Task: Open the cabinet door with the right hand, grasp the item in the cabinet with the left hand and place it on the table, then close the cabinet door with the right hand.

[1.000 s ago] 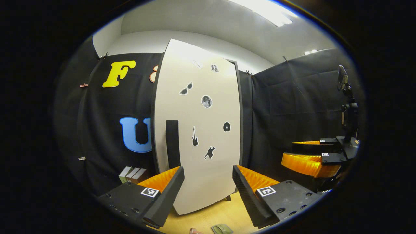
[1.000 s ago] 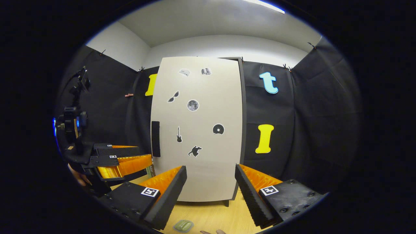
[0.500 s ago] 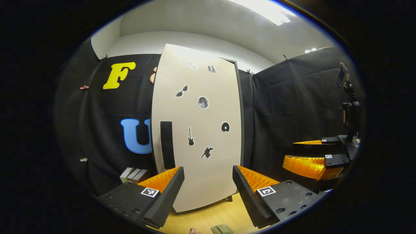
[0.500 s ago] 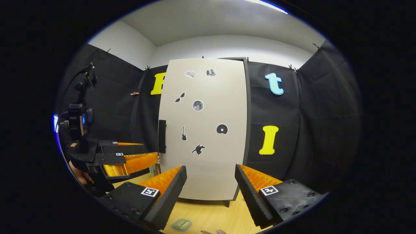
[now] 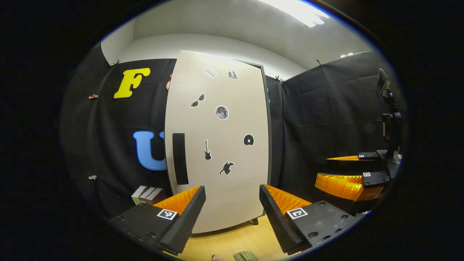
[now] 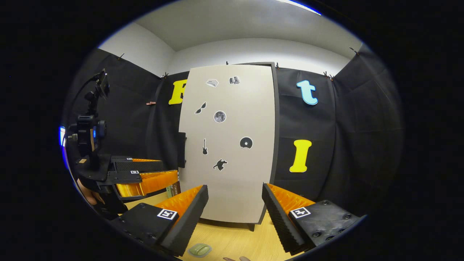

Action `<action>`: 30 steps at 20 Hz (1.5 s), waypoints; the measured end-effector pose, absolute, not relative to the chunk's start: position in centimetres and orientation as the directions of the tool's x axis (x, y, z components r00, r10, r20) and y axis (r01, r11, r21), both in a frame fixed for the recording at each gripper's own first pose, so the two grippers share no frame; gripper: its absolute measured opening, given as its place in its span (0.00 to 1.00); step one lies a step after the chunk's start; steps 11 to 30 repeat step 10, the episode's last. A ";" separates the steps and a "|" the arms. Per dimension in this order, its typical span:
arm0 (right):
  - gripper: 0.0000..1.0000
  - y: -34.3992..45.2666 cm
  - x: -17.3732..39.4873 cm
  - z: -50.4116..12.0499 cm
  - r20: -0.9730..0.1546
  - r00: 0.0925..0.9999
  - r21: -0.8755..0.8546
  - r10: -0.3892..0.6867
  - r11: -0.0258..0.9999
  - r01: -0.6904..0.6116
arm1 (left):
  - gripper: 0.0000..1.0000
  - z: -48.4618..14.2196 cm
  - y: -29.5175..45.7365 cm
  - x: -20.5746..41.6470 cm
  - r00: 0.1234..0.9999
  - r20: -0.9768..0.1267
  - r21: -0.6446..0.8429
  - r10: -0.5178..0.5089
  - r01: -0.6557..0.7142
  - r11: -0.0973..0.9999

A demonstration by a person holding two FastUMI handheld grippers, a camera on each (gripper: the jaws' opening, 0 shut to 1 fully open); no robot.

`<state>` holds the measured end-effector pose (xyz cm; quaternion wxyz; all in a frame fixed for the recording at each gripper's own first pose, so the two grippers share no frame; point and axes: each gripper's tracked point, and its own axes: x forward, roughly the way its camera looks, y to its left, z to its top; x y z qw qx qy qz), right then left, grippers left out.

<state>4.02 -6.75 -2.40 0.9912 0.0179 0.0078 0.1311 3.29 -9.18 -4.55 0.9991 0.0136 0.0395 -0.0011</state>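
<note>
Black cloth lines the booth on every side, under a white ceiling with a bright light panel, and a pale wooden desk (image 6: 235, 243) carries the tall cabinet (image 6: 270, 145) at its far edge. Its beige door (image 6: 230, 145) faces me, dotted with small stickers: sunglasses, a moon, a guitar, a disc, a leaping animal, two more near the top. None of them bears writing I can make out. A dark upright handle (image 5: 180, 158) sits at the door's left edge. From the left gripper view the door looks slightly swung out from the dark frame, though I cannot be sure. What the cabinet holds is hidden behind the door.

The left gripper (image 5: 232, 208) is held level in front of the door, aimed at its lower half, its jaws spread wide with nothing between them. The right gripper (image 6: 235, 210) is posed the same way, also gaping and empty, pointed at the door's bottom half. Each carries square black-and-white marker tags on its body, patterns rather than words. In the right gripper view a hand (image 6: 88, 195) shows beneath the other gripper.

A small green item (image 6: 200, 250) lies on the desk near its front edge, below the grippers. A few boxes (image 5: 146, 194) stand at the desk's far left edge beside the cabinet; their labels are too small to read.
</note>
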 end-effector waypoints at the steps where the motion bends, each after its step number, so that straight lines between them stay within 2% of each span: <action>1: 0.97 -6.8 4.0 -2.3 -0.009 0.965 0.042 0.262 0.964 -0.262 | 0.94 -4.5 -9.0 3.3 0.997 -0.071 0.033 0.008 -0.006 0.999; 30: 0.97 -7.8 3.8 -2.3 -0.018 0.964 0.053 0.264 0.963 -0.263 | 0.94 -4.7 -9.3 4.3 0.998 -0.068 0.040 0.010 -0.007 0.999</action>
